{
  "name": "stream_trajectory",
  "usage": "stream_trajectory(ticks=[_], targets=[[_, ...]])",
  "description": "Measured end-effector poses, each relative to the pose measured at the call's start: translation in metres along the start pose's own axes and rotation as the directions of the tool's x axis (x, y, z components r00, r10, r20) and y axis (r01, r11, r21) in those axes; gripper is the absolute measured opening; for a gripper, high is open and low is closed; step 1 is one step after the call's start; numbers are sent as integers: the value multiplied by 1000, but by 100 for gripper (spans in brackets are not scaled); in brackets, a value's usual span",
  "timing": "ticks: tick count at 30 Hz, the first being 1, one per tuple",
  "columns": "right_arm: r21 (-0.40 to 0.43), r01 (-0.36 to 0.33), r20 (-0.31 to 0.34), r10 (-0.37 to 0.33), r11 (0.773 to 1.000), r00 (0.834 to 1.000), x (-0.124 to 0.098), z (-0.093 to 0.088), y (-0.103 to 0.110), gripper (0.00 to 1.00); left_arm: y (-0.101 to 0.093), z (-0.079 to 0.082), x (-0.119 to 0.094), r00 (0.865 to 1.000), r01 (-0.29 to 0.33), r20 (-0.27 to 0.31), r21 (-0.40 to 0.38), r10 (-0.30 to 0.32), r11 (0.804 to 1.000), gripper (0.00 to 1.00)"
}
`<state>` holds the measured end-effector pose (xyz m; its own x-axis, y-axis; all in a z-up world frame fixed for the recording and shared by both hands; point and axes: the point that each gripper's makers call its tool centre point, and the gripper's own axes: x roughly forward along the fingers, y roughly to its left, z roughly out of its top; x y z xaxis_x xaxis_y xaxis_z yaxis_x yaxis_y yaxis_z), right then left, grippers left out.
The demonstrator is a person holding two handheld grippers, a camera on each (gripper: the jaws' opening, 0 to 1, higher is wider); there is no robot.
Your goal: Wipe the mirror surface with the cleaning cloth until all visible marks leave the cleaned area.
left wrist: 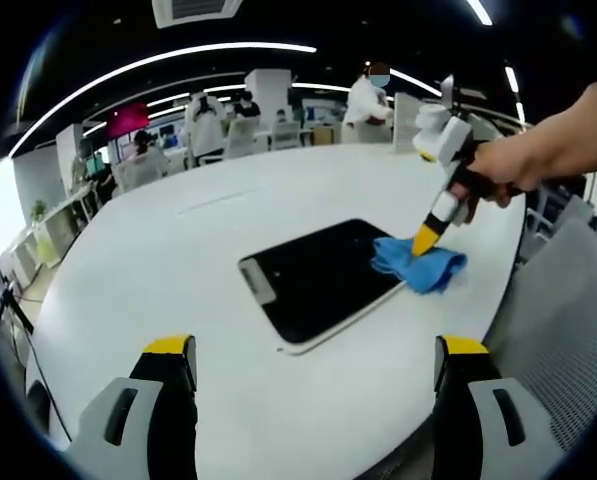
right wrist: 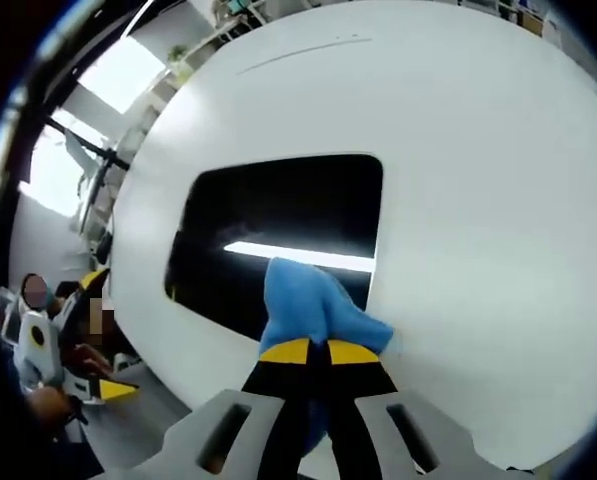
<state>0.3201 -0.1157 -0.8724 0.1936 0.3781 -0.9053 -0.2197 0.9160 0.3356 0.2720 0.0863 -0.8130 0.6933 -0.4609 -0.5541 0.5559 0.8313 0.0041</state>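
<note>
Blue cloth (right wrist: 313, 305) — soft, light, easily bunched — is clamped in the right tool (right wrist: 308, 352) at the mirror's (left wrist: 323, 275) edge, mid-frame on the bench (left wrist: 178, 270); the left tool (left wrist: 313, 365) is held apart, empty.

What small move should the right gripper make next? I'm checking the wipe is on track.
Probably drag the blue cloth further in across the mirror. The right gripper is shut on the cloth, which sits at the mirror's edge, half over the white table, so most of the dark glass lies unwiped beyond it.
</note>
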Motion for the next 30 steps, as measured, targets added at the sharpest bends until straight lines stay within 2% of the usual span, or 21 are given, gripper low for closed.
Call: stream_trajectory(ticks=[17, 30], targets=[[14, 0, -23, 0, 1000, 1000, -1, 2, -7, 0, -2, 1, 0, 1000, 8, 1, 5, -8, 1000, 99], [17, 9, -31, -9, 1000, 999, 2, 15, -11, 0, -3, 1, 0, 1000, 16, 3, -3, -16, 1000, 99]])
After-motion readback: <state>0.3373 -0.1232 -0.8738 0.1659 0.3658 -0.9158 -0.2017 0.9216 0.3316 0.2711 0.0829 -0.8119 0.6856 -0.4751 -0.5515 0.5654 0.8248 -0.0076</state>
